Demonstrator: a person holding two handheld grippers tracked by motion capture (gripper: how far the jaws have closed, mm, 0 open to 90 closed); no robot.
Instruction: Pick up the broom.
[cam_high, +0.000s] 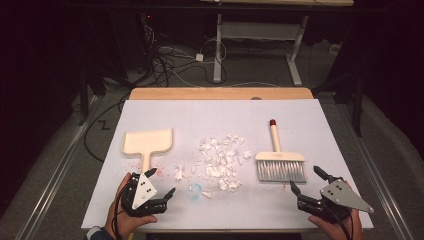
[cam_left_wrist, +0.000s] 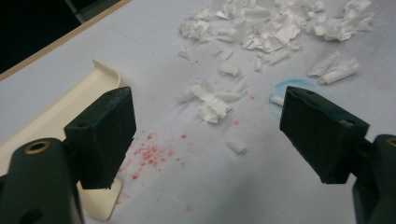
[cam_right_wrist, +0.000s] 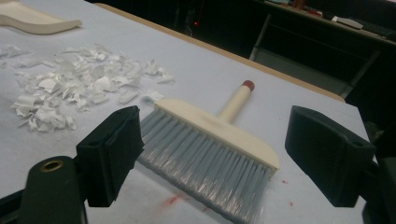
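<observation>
Seen from above: white table (cam_high: 300, 210) with a heap of paper scraps (cam_high: 217, 161) in the middle; cream dustpan (cam_high: 148, 141) to their left, handle pointing back at the left gripper (cam_high: 161, 186), jaws apart, empty; brush (cam_high: 280, 162) to the right, bristles toward the right gripper (cam_high: 305, 180), handle pointing straight away, jaws wide apart, empty; each tool nearest its own hand.

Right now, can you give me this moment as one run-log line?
left hand-held gripper: open, near dustpan handle | right hand-held gripper: open, before brush bristles | paper scraps: unswept, mid-table
</observation>
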